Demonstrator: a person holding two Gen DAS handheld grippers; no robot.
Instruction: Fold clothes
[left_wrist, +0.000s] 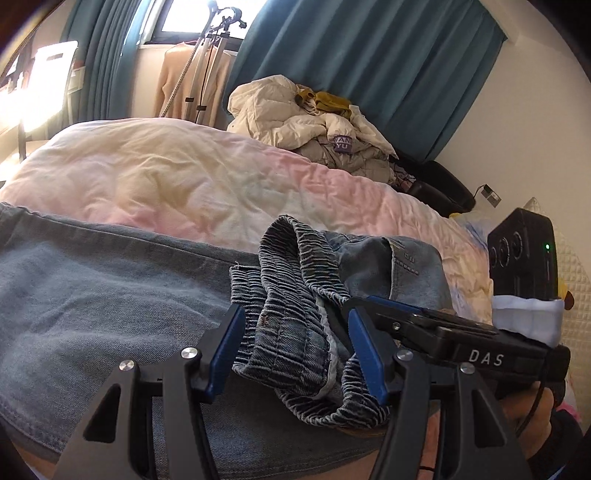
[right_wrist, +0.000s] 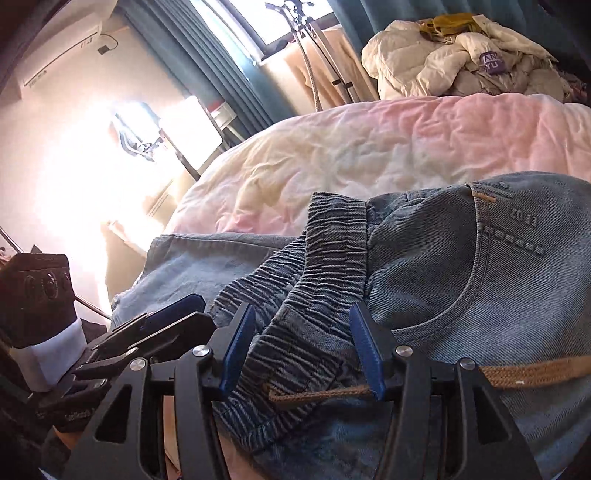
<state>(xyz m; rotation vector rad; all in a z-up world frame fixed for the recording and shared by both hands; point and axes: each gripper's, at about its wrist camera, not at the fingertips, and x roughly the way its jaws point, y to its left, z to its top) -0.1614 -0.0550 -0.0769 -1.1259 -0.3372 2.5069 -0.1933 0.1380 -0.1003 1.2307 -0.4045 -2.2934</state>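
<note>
Denim jeans (left_wrist: 74, 288) on pink quilt (left_wrist: 166, 177); teal curtains (left_wrist: 369, 55); both claws half-open astride waistband (right_wrist: 325, 236), grip unclear.

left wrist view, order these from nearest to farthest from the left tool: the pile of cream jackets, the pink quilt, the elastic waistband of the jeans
1. The elastic waistband, bunched right between the fingers of the left tool.
2. The pink quilt, spread over the bed just beyond the jeans.
3. The pile of cream jackets, past the quilt's far edge, against the teal curtain.
</note>
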